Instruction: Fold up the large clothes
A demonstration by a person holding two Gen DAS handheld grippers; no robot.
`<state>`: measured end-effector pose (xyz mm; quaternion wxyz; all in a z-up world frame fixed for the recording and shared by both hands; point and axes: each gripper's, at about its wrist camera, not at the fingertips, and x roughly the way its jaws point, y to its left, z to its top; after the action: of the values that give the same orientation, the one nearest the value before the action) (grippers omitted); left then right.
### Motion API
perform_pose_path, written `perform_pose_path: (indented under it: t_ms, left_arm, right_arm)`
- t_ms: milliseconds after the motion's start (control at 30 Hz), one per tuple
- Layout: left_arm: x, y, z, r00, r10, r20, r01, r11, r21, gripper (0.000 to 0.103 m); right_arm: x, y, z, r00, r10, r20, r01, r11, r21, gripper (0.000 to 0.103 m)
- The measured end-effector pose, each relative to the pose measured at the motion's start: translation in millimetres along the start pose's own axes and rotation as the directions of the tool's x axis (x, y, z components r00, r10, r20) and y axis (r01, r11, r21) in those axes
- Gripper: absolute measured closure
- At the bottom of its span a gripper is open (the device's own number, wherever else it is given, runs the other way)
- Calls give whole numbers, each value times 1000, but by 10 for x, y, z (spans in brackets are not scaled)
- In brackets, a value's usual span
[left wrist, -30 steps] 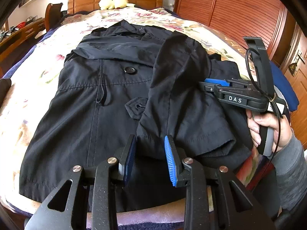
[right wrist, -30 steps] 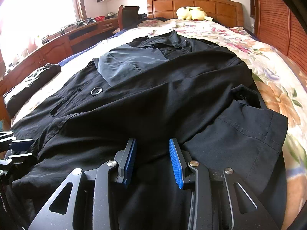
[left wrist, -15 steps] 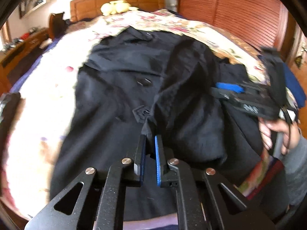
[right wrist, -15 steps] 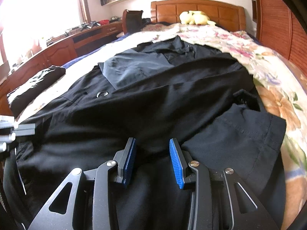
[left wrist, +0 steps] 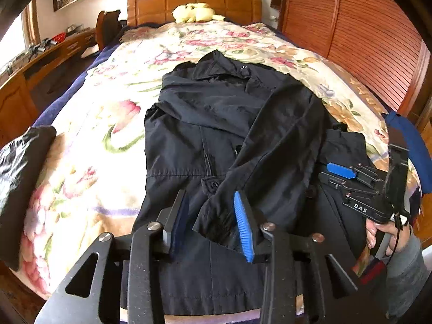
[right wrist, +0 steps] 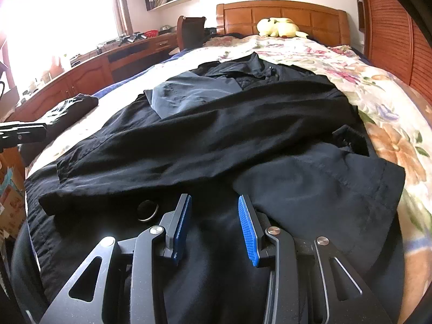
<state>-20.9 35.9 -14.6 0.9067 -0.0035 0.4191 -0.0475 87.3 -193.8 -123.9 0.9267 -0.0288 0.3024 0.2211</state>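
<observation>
A black coat (left wrist: pixel 205 135) lies spread flat on a bed covered by a floral bedspread (left wrist: pixel 113 113), collar toward the wooden headboard (left wrist: pixel 194 2) and hem at the near edge. One sleeve (left wrist: pixel 270 145) is folded diagonally across the coat's front, its cuff resting near the hem on the front panel. The left gripper (left wrist: pixel 213 221) hovers low over that cuff with its blue-padded fingers spread apart; the cuff edge sits between them, but neither pad closes on the cloth. The right gripper (right wrist: pixel 214 221) is over the lower front of the coat, its fingers likewise spread wide and holding nothing, with black fabric below the gap. A round button (right wrist: pixel 147 210) shows on the coat just beside the right gripper's left finger. In the left wrist view the right gripper appears at the coat's right edge, held by the right hand (left wrist: pixel 386 235); its jaws look parted there as well. A yellow plush toy (left wrist: pixel 195 13) rests against the headboard. A folded dark garment (left wrist: pixel 19 178) lies on the bedspread's left side, apart from the coat. A wooden desk (right wrist: pixel 89 73) runs along the wall beside the bed, and slatted wooden doors (left wrist: pixel 351 35) stand on the opposite side
</observation>
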Motion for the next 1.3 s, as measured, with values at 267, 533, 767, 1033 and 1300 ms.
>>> perform_pose_path:
  t_ms: [267,533,767,1033,1300]
  left_arm:
    - [74,274,-130,1000,-22,-4,22,999,35,67]
    - [193,538,-496,998,-16,-68,21,997,75,66]
    - [148,621,-690,996,24,-82,-19,998,61,66]
    - [86,586,-795,993,73,-89,-67,995,69,66]
    - [145,549,-753,985,115,-125,-104,990,94,66]
  right_arm:
    - [95,47,14,999,-39,-17,39,999,-1,66]
    - [142,61,28,997,-61,-37,61,998,-13,66]
    - [131,26,18,998,-51,-33,51,999,-13,66]
    - [112,28,-4,998,-56,-27,56,998,-15,65]
    - [83,27,-20,998,-67,-22,66,998,-25,65]
